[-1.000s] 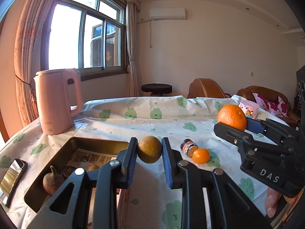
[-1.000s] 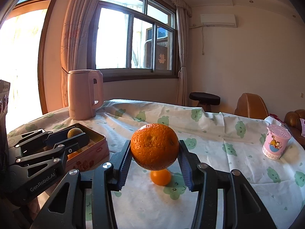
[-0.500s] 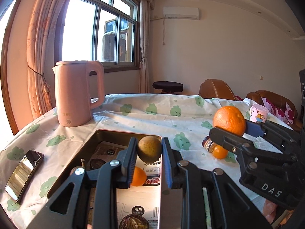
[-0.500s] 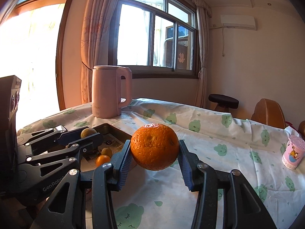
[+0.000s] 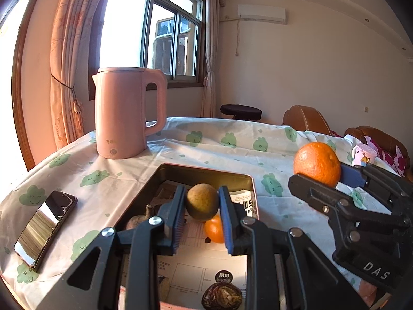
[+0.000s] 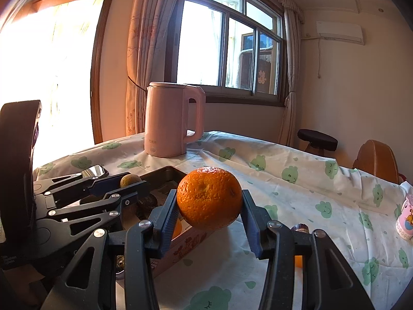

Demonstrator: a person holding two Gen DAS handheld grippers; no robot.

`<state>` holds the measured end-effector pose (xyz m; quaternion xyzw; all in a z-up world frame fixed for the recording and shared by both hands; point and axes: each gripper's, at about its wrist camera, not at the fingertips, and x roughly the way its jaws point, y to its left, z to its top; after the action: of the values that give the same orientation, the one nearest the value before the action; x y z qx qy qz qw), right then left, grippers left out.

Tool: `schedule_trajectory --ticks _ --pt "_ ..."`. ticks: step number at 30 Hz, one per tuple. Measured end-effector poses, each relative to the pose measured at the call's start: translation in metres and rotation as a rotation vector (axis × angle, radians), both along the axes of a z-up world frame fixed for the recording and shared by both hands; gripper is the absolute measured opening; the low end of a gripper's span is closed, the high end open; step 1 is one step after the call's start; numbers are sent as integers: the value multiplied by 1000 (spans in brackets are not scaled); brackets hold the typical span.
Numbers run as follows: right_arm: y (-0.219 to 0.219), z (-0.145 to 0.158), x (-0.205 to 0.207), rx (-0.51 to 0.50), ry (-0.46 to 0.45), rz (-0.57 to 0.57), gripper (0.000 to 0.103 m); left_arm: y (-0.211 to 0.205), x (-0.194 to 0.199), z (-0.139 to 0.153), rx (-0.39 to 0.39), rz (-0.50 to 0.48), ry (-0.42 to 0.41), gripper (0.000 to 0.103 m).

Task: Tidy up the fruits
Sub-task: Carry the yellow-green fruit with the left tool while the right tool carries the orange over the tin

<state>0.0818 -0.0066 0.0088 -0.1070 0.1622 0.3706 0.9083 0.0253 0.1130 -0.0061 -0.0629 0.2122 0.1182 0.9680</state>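
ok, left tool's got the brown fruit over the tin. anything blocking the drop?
Nothing stands between them. The left tool holds the brown fruit above the open tin. A small orange lies right under it and a dark fruit to its left; bare paper lining further forward looks free.

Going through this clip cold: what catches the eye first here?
The big orange, clamped in the right gripper above the tablecloth, just right of the tin. Next, the brownish fruit pinched in the left gripper over the open tin, where a small orange already lies. Behind stands a pink kettle by the window.
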Motion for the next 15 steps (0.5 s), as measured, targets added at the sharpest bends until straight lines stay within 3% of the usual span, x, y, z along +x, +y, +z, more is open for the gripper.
schedule_trajectory --ticks 15 --pt "31 -16 -2 -41 39 53 49 20 -2 -9 -21 30 38 27"
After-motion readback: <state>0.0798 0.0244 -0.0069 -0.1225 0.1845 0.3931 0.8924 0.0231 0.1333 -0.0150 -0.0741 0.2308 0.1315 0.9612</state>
